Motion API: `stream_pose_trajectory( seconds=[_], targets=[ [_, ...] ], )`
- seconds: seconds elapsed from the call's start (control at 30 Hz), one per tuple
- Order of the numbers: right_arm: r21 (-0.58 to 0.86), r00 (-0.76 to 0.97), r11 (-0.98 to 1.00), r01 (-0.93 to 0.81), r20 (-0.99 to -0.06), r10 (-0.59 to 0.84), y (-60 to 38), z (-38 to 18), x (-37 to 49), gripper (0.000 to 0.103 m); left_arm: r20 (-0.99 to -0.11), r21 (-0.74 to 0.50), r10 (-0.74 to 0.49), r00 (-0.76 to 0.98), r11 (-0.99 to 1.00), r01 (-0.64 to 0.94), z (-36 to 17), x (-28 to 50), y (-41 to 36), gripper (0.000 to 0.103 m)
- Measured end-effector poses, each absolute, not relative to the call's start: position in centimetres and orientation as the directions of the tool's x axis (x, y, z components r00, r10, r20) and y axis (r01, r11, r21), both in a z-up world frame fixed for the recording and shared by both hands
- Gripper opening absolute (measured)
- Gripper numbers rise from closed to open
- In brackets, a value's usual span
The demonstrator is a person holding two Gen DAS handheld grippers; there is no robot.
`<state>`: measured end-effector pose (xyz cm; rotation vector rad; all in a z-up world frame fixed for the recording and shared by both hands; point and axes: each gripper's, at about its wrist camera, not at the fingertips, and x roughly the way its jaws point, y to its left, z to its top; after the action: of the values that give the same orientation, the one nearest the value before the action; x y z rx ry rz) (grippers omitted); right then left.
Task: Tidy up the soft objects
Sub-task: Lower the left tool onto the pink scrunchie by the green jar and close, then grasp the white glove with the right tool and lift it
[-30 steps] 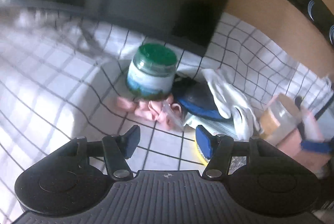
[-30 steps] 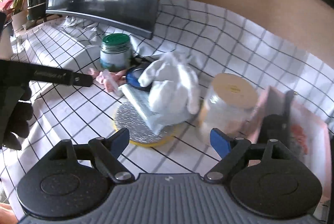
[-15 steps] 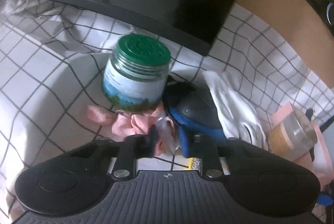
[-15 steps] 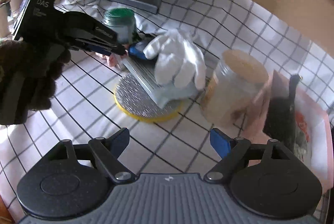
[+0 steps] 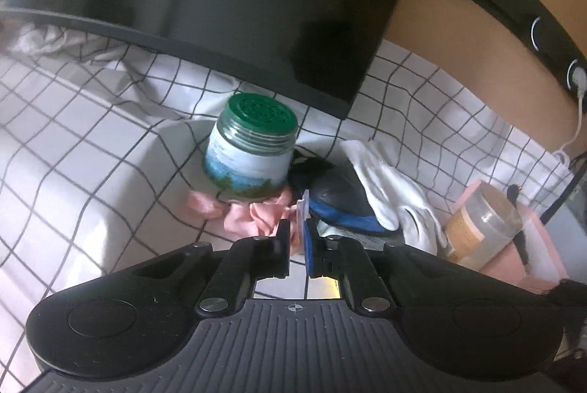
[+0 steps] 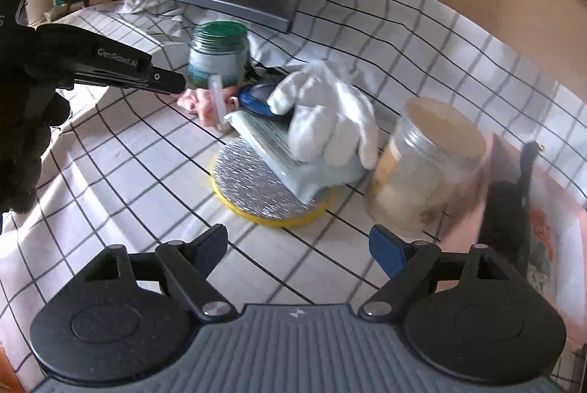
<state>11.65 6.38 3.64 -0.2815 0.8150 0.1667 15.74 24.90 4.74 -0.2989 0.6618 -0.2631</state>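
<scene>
A pink fabric piece [image 5: 253, 220], crumpled on the table against the near foot of a green-lidded jar [image 5: 253, 151], was pinched at its near right edge by the left hand-held gripper [image 5: 297, 246]. Its jaws had just closed to a narrow slit, with the fabric and a clear plastic strip [image 5: 302, 209] that seemed attached to it caught between the pads. The low, downward-slanting reach looked chosen to draw the fabric clear of the jar without tipping it.

Just right of the fabric lay a blue-and-black padded object [image 5: 341, 206], and a white glove [image 5: 389, 187] was draped over a pale flat packet [image 6: 279, 151]. That packet rested on a silver disc with a yellow rim [image 6: 256, 187]. This heap was probably the rest of the sorting, not yet touched.

The right hand-held gripper [image 6: 297, 242] hovered nearer the camera with its jaws wide and nothing between them, apparently waiting its turn. A person's black-gloved hand [image 6: 22, 136] carried the left tool in from the left.

To the right stood a clear jar with a tan lid [image 6: 429, 165], beside a pink tray [image 5: 513, 253] that held something dark. All of it sat on a white cloth with a black grid [image 5: 91, 136], rumpled at the far side beneath a dark monitor [image 5: 256, 8]. Behind was a tan wall [image 5: 458, 37].
</scene>
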Motion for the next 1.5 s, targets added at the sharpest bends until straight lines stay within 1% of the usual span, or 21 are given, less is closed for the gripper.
stream_pose_trajectory(
  seconds=[0.13,0.27,0.37,0.43,0.5,0.6,0.67,0.73,0.83,0.9,0.97,1.03,1.1,1.2,1.27,1.4,1.5],
  targets=[
    [-0.188,0.676,0.941,-0.282,-0.734,0.056,7.6,3.9,11.6,0.085,-0.575,-0.408,-0.353,0.738,0.906,0.115,4.4,17.1,24.8,0.012],
    [-0.209,0.682,0.934,-0.289,-0.73,0.048,7.6,4.1,10.9,0.085,-0.592,-0.372,-0.301,0.748,0.925,0.078,3.7,18.9,23.5,0.018],
    [-0.208,0.677,0.942,-0.262,-0.736,0.026,6.7,4.1,10.4,0.085,-0.618,-0.353,-0.319,0.718,0.929,0.108,3.1,20.1,22.2,0.018],
    [-0.198,0.669,0.953,-0.231,-0.743,0.008,5.7,4.1,10.3,0.085,-0.646,-0.299,-0.298,0.703,0.946,0.126,2.6,21.0,21.0,0.018],
    [-0.19,0.665,0.959,-0.209,-0.747,-0.003,5.1,4.0,10.1,0.085,-0.653,-0.271,-0.283,0.703,0.953,0.132,2.1,21.6,20.5,0.019],
    [-0.18,0.666,0.966,-0.187,-0.746,-0.011,4.3,3.9,9.6,0.085,-0.652,-0.272,-0.283,0.703,0.953,0.132,1.7,22.1,20.0,0.018],
    [-0.172,0.658,0.969,-0.178,-0.753,-0.012,4.0,3.7,9.6,0.085,-0.672,-0.279,-0.296,0.679,0.95,0.138,1.1,22.4,19.8,0.02],
    [-0.173,0.661,0.97,-0.171,-0.75,-0.017,3.8,3.6,9.6,0.085,-0.668,-0.287,-0.319,0.672,0.944,0.162,1.0,22.4,19.8,0.02],
    [-0.184,0.674,0.967,-0.178,-0.739,-0.017,3.9,3.8,9.6,0.085,-0.681,-0.286,-0.318,0.66,0.945,0.16,0.9,22.5,19.8,0.019],
    [-0.194,0.68,0.963,-0.189,-0.733,-0.015,4.2,4.0,9.6,0.085,-0.677,-0.297,-0.324,0.661,0.942,0.157,0.9,22.5,20.0,0.016],
    [-0.21,0.686,0.956,-0.207,-0.728,-0.012,4.5,4.2,9.9,0.085,-0.669,-0.323,-0.347,0.658,0.932,0.163,0.9,22.2,20.3,0.012],
    [-0.223,0.701,0.949,-0.224,-0.713,-0.002,4.8,5.0,10.3,0.085,-0.657,-0.342,-0.366,0.659,0.924,0.171,1.1,21.8,20.6,0.01],
    [-0.224,0.722,0.947,-0.23,-0.691,0.012,4.8,6.4,11.3,0.085,-0.641,-0.334,-0.368,0.673,0.924,0.187,1.7,21.1,20.8,0.01],
    [-0.183,0.732,0.959,-0.217,-0.681,0.036,4.3,9.0,14.1,0.085,-0.62,-0.33,-0.376,0.689,0.921,0.205,2.7,20.1,21.5,0.01],
    [-0.124,0.718,0.971,-0.206,-0.693,0.064,3.7,10.8,16.9,0.085,-0.614,-0.325,-0.375,0.695,0.922,0.21,3.4,19.3,22.2,0.01],
    [0.012,0.633,0.988,-0.156,-0.767,0.109,2.3,13.4,23.2,0.085,-0.609,-0.315,-0.366,0.704,0.926,0.209,4.7,18.2,23.8,0.01],
    [0.128,0.548,0.987,-0.093,-0.821,0.158,1.3,13.9,28.0,0.085,-0.611,-0.316,-0.361,0.704,0.927,0.202,5.5,17.3,24.9,0.01]
  ],
)
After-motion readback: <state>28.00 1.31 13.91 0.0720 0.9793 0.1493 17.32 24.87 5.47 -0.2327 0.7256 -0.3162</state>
